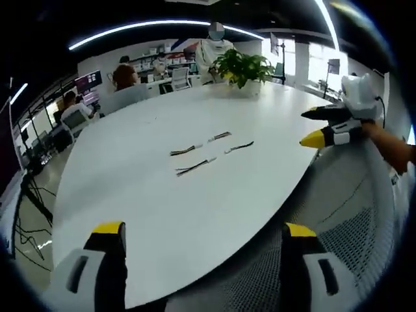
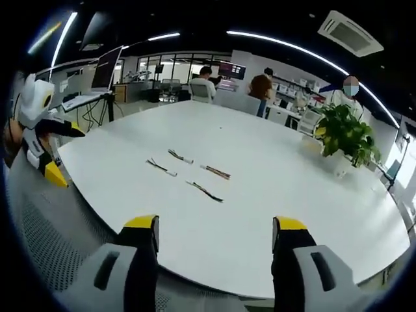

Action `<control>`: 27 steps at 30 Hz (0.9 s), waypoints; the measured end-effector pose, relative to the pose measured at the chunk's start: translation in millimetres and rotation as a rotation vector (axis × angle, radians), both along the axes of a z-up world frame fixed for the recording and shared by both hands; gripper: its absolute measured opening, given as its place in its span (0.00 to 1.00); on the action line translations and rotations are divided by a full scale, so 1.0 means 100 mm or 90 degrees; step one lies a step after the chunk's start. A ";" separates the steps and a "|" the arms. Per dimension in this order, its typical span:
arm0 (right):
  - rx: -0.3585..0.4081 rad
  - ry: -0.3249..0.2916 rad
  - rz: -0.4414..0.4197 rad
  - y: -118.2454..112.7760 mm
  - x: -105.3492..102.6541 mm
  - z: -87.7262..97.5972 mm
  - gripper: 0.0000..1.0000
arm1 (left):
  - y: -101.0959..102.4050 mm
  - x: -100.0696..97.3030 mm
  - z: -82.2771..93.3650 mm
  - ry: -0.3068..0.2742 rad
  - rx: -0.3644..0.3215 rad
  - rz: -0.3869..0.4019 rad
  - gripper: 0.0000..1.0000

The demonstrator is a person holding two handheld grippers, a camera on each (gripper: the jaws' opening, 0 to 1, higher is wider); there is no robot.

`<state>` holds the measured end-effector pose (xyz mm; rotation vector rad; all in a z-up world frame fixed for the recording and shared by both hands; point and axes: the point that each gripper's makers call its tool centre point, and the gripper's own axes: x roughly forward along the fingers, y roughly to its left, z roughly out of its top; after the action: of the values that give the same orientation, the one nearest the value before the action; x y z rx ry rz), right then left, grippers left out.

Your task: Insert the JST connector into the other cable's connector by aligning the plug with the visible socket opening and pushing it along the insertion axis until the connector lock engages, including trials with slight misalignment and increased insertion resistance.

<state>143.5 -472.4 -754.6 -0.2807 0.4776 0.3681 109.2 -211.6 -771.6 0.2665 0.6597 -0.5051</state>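
Observation:
Several short cables with small connectors lie loose near the middle of the white table (image 1: 149, 208) (image 2: 279, 195). In the left gripper view two of them are the near cable (image 1: 195, 166) and the right cable (image 1: 238, 147). In the right gripper view the nearest cable (image 2: 205, 191) lies in front of another cable (image 2: 215, 171). My left gripper (image 1: 205, 229) (image 2: 65, 156) is open and holds nothing, back from the table edge. My right gripper (image 2: 216, 224) (image 1: 313, 127) is also open and holds nothing, short of the cables.
A potted plant (image 1: 244, 67) (image 2: 348, 133) stands at the table's far side. People sit at desks beyond it. A grey mesh chair back (image 1: 338, 214) (image 2: 45, 240) lies between the grippers and the table edge.

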 end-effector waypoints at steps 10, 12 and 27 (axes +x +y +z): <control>-0.022 -0.004 -0.004 -0.11 0.06 0.05 0.72 | 0.07 0.25 0.18 0.016 -0.140 0.003 0.99; -0.017 0.003 -0.010 -0.14 0.07 0.05 0.72 | 0.10 0.30 0.17 0.012 -0.140 0.002 0.99; -0.008 -0.003 -0.019 -0.31 0.29 0.22 0.64 | 0.02 0.68 0.38 -0.033 -0.207 -0.033 0.99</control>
<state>172.9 -503.0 -732.9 -0.2860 0.4784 0.3354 176.8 -210.0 -733.4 -0.0094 0.5117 -0.6439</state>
